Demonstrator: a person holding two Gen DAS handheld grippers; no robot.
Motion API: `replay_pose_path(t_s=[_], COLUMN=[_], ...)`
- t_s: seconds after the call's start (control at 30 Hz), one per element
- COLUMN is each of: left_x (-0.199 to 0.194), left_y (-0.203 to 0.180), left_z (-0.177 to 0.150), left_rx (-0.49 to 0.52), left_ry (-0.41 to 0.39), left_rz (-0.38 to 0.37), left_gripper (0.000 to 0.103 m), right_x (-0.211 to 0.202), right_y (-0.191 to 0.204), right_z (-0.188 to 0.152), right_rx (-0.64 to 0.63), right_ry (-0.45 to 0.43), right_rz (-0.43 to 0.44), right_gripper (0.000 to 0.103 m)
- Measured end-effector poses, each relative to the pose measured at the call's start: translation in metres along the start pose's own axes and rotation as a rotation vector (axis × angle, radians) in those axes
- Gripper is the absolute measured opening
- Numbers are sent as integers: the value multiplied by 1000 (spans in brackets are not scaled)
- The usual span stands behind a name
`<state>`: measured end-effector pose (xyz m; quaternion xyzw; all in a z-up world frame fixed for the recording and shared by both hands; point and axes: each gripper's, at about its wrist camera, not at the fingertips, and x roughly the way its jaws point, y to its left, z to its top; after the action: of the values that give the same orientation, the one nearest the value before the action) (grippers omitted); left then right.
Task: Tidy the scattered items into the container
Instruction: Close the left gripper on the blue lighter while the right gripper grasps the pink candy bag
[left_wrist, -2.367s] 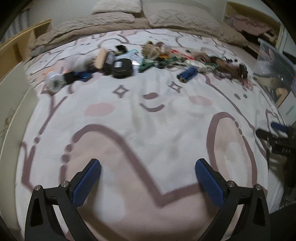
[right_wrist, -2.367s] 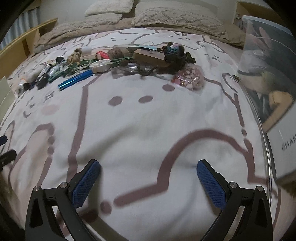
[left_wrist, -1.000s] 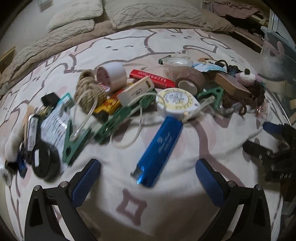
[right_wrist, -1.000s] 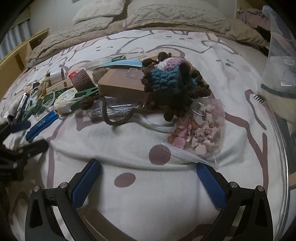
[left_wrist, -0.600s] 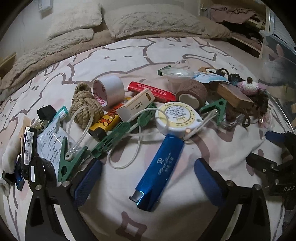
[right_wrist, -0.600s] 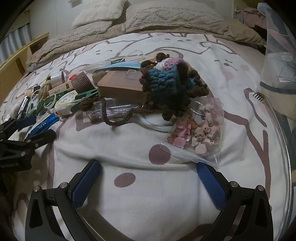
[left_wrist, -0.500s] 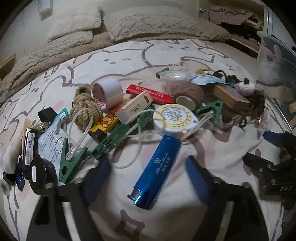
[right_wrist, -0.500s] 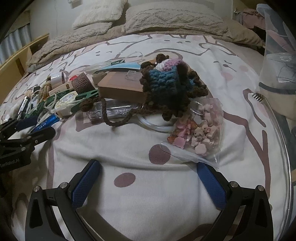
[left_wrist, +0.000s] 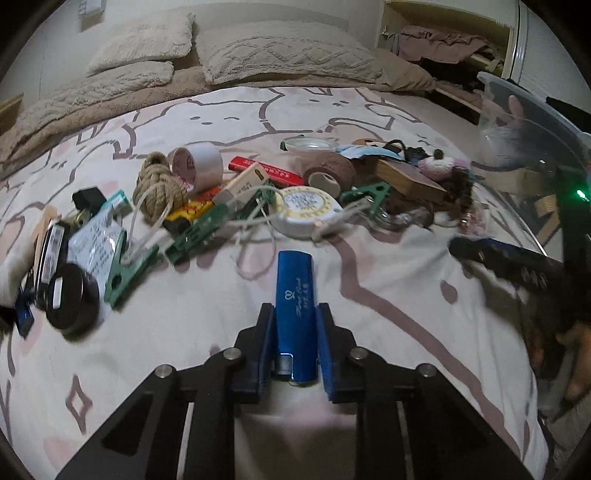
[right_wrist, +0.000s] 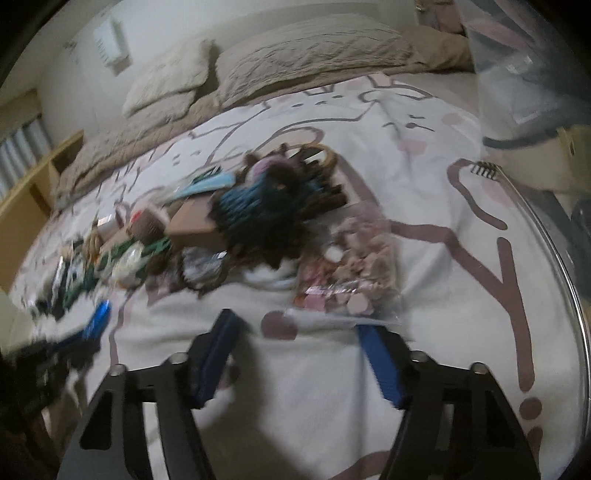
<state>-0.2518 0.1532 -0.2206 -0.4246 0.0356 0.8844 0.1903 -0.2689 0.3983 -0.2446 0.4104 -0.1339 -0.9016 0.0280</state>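
The left hand-held gripper (left_wrist: 295, 347) has just gone from spread wide to pinching the slim blue metallic case (left_wrist: 295, 295) on the near bedspread (left_wrist: 369, 332), so one item is now secured for carrying. The right hand-held gripper (right_wrist: 299, 354) is closing, nothing yet between its jaws, nearing the clear bag of pink pieces (right_wrist: 351, 269). Far right, the clear plastic container (left_wrist: 532, 122) is waiting.

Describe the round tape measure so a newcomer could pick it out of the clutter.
On the patterned bedspread, find the band of clutter running across the middle. The tape measure lies near its centre, beyond the blue case that the left gripper holds. It's the only flat white disc with a yellow-rimmed label.
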Motion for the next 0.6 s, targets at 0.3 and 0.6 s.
replay_pose_path(t_s=[0.3,0.6], left_x=[-23,-41], left_y=[-10,-23], left_z=[-28,-52], left_rx=[-2,18], left_ry=[-6,-27], left_rz=[-21,84], left_gripper=[22,22], right_x=[10,0], right_y=[-3,-40], right_z=[12,7], right_rx=[31,216], right_ry=[-2,-52], right_rz=[-9,99], right_gripper=[51,9])
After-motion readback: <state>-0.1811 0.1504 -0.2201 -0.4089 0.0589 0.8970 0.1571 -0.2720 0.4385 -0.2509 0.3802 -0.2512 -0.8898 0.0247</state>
